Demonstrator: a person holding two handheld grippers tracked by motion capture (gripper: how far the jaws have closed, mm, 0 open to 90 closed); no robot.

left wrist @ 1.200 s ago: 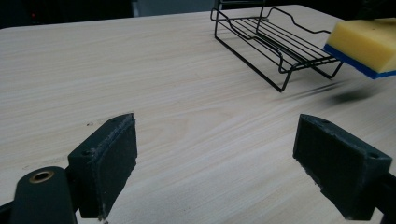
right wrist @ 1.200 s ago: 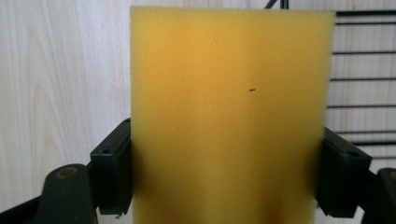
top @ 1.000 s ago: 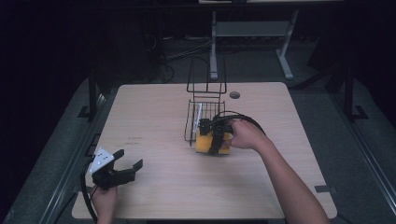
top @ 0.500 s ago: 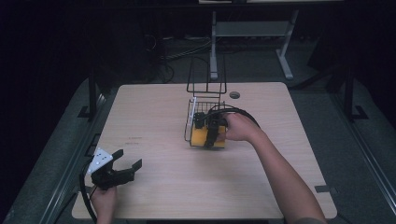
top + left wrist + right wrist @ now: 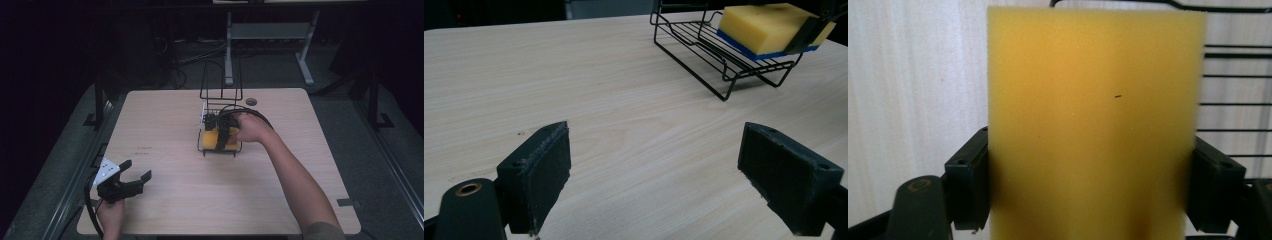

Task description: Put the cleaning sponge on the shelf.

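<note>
Sponge, yellow, clamped between right gripper jaws over wire rack at table centre; left gripper released, empty, at 7 o'clock.

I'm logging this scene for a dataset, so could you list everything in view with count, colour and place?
Sponge: one, yellow with a blue underside, in the rack, clamped by the right gripper.
Wire rack: one, black, middle of the table towards the far edge.
Table: one, light wood.
Metal stand: one, grey, on the floor beyond the table.
Right gripper: one, black, jaws shut on the sponge.
Left gripper: one, black, jaws open, near left corner.
</note>
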